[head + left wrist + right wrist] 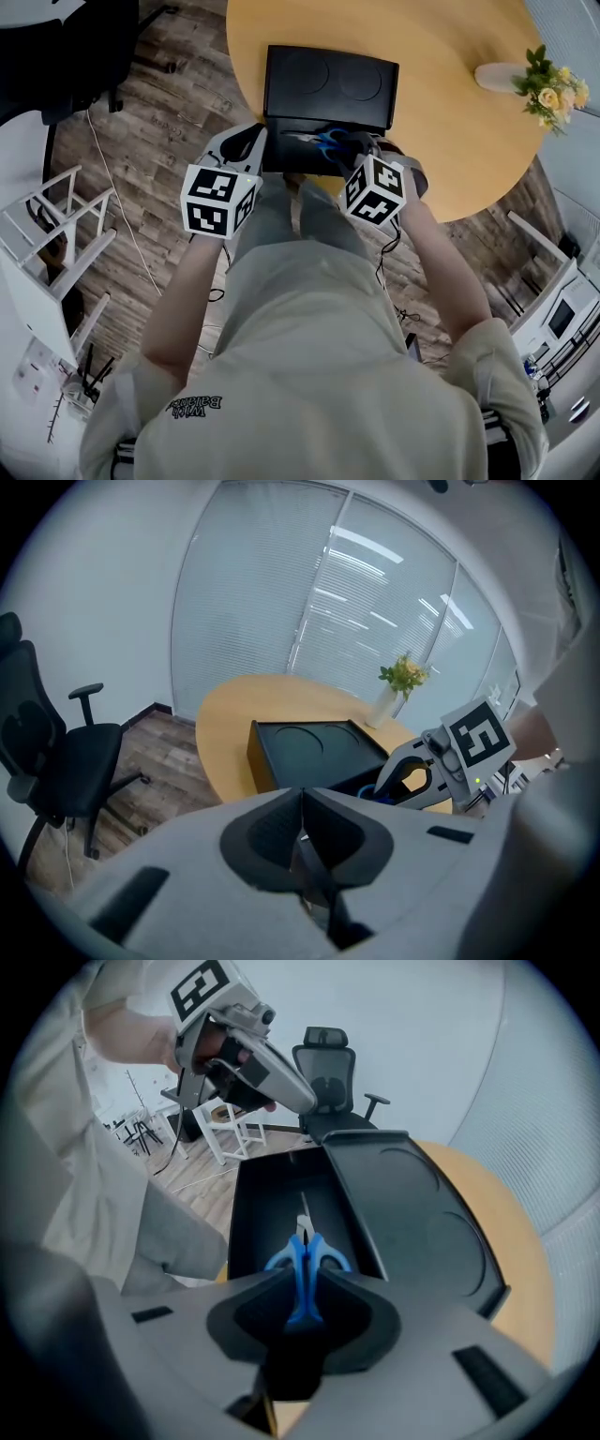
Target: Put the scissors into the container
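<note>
One step remains, we judge: right gripper [302,1288] pinches scissors [304,1255] over the container [267,1202] and must spread. Left gripper [302,836] sits pressed together, empty.

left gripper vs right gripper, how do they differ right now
The right gripper is shut on the blue scissors; the left gripper is shut on nothing. The right gripper holds the scissors over the open compartment of the black container; the left gripper sits off to the container's side. Both have their jaws together.
</note>
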`<state>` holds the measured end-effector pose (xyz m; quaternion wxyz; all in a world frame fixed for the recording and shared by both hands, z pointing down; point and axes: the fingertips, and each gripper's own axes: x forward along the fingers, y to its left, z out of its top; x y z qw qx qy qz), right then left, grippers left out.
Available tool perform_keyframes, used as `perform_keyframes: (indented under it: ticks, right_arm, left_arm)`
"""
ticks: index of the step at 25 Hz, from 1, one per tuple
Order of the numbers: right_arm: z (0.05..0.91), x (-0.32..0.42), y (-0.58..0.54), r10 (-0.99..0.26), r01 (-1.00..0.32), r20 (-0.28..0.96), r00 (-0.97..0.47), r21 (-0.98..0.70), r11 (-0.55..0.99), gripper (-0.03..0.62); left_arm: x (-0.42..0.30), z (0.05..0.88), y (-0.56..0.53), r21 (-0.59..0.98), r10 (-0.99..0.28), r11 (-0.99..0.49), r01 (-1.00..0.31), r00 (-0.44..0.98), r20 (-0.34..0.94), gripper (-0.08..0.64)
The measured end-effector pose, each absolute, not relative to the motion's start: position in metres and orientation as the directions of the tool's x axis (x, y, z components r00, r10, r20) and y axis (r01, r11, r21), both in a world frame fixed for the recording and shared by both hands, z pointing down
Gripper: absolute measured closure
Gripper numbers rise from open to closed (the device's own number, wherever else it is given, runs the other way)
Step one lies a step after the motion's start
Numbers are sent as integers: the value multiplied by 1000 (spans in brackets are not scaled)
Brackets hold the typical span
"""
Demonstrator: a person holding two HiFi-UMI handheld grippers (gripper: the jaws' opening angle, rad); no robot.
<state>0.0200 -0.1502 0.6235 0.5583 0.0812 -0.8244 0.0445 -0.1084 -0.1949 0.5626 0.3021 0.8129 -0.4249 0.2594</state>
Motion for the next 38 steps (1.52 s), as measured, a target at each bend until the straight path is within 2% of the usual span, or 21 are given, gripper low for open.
perform_keyframes:
  ticks: [7, 14, 23, 28, 38]
  right_arm:
    - [640, 24, -147, -65, -185, 957, -283, 12, 983, 506]
    - [652, 32, -153, -129, -190, 975, -178, 95, 977, 506]
    - [626, 29, -159, -164, -306, 949, -270, 77, 949, 506]
    - [593, 31, -173, -282, -369, 911, -301, 162, 915, 518]
    - [498, 45, -195, -498, -602, 758, -422, 176, 779, 545]
  left_arm:
    - [-105, 574, -187, 281, -515, -454, -846, 506, 692, 537]
    - [-104, 575, -182, 281, -509, -461, -842, 510, 694, 537]
    - [-100, 559, -183, 272, -525, -475, -837, 517, 676, 537]
    - [-97, 533, -192, 257, -546, -502, -826, 533, 646, 537]
    - [-82, 468, -218, 166, -609, -570, -805, 550, 571, 537]
